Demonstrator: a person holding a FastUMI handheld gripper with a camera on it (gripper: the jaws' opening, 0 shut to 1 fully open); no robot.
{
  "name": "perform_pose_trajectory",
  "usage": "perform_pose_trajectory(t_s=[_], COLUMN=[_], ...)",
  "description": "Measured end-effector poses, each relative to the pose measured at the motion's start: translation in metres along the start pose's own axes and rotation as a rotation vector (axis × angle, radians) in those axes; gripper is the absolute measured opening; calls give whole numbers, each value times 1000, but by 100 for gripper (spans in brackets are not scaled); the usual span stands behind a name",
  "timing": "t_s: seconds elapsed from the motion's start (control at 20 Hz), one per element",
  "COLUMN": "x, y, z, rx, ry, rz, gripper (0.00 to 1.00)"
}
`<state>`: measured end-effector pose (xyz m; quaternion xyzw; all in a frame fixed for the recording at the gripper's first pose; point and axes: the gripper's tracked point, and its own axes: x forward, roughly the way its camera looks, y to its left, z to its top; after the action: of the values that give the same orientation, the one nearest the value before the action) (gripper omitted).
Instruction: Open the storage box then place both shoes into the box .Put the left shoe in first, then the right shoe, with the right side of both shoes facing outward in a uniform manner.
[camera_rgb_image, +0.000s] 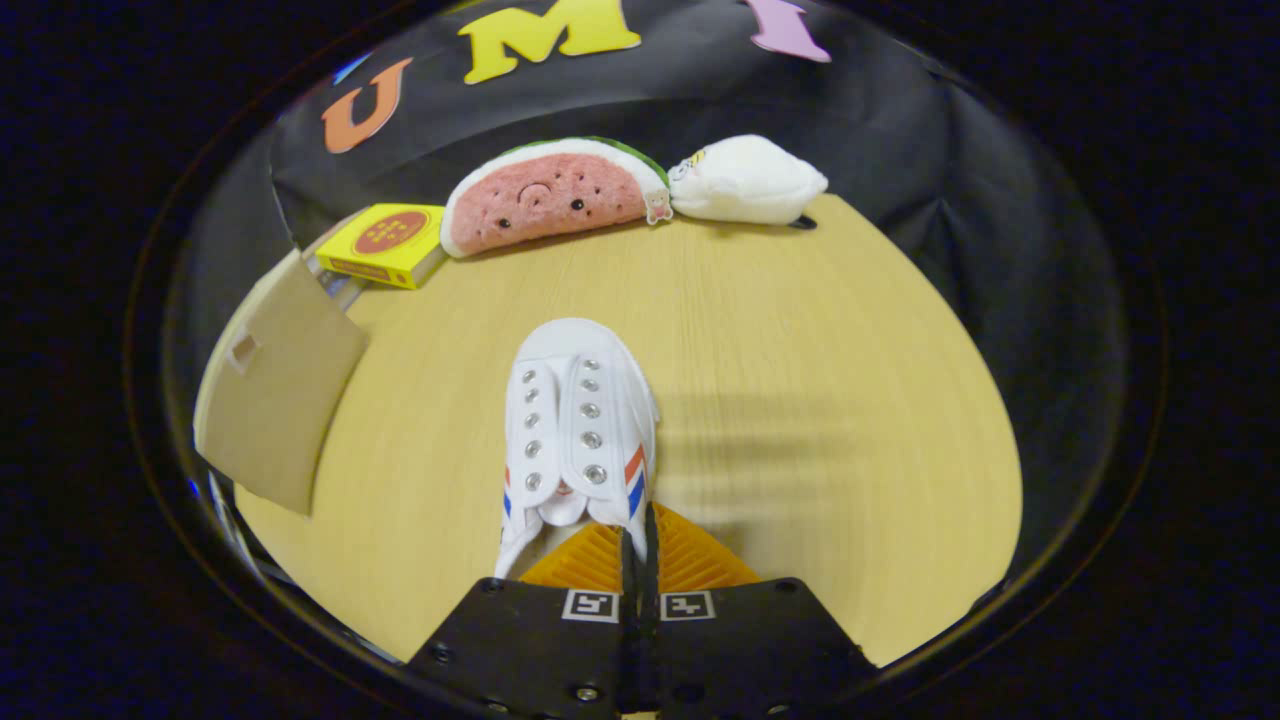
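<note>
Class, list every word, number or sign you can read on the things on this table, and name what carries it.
Yellow box: print on its red emblem, too blurred to read.
Watermelon plush: small tag, too small to read.
White shoe, rim pinched in the shut gripper: stripes, no words.

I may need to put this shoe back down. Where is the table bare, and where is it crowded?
Bare: the tabletop beside the white shoe held in the gripper, jaws shut on its side wall. Crowded: the far edge, with yellow box, watermelon plush, white plush, and the box lid.
</note>
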<state>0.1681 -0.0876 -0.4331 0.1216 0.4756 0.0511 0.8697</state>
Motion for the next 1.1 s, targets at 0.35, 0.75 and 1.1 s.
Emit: perform_pose_trajectory(t_s=[0.35, 0.75, 1.1], x=[-25, -103, -175], y=[37, 120, 267], z=[-11, 22, 41], rx=[418, 277, 85], ry=[37, -73, -114], rz=[281, 315, 402], gripper=[0, 0, 0])
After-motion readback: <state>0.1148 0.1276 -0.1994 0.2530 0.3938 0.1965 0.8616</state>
